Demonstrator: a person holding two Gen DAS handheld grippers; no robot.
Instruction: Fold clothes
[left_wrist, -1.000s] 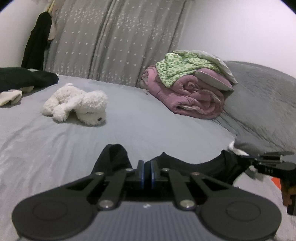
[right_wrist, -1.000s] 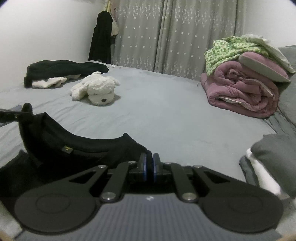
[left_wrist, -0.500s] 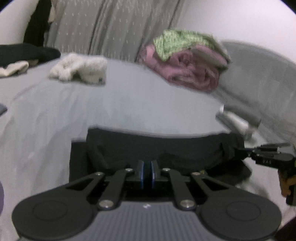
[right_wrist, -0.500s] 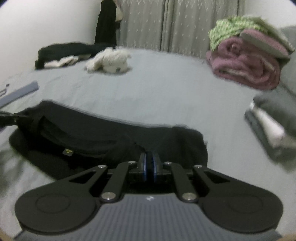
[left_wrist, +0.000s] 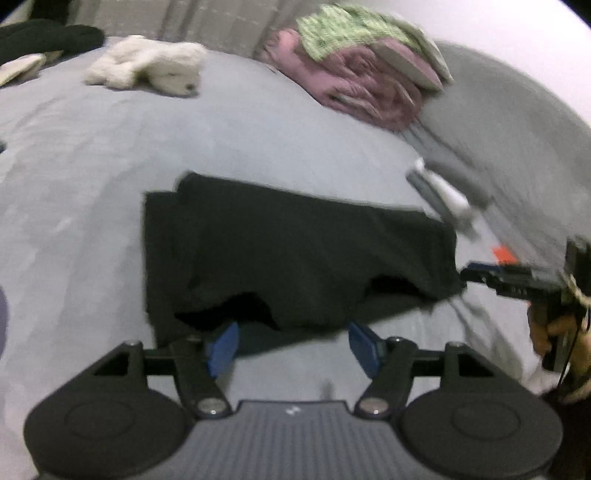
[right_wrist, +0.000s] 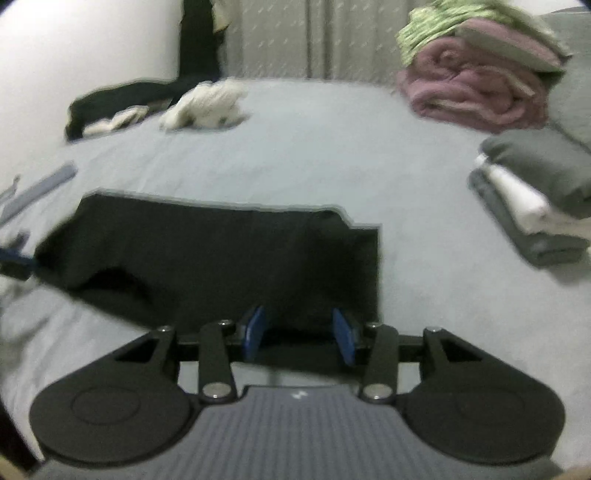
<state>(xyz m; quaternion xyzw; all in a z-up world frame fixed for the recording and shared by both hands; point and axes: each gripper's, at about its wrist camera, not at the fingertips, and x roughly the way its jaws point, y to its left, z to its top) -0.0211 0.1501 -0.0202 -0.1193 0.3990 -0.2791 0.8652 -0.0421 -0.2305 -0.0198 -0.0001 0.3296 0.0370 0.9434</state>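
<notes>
A black garment (left_wrist: 295, 251) lies folded flat in a wide band on the grey bed sheet (left_wrist: 258, 140). My left gripper (left_wrist: 293, 343) sits at the garment's near left edge. Its jaws are opening, the blue pads (left_wrist: 221, 347) stand well apart, and only the cloth's edge lies ahead of them. My right gripper (right_wrist: 298, 334) is at the near right edge of the garment (right_wrist: 221, 258). Its jaws are opening too, with cloth lying loose between the pads (right_wrist: 343, 338), which do not press on it. In the left wrist view the right gripper (left_wrist: 509, 280) shows at the garment's right corner, held by a hand (left_wrist: 554, 332).
A white plush toy (left_wrist: 147, 66) lies far back on the bed. A rolled pink blanket (left_wrist: 362, 88) with a green cloth on top sits at the back right. A folded grey and white stack (right_wrist: 532, 206) lies to the right. Dark clothes (right_wrist: 122, 99) lie at the far left.
Both grippers came forward and down with the garment's edge, laying it over into a flat fold. Both then went from shut on the cloth to apart, letting it go.
</notes>
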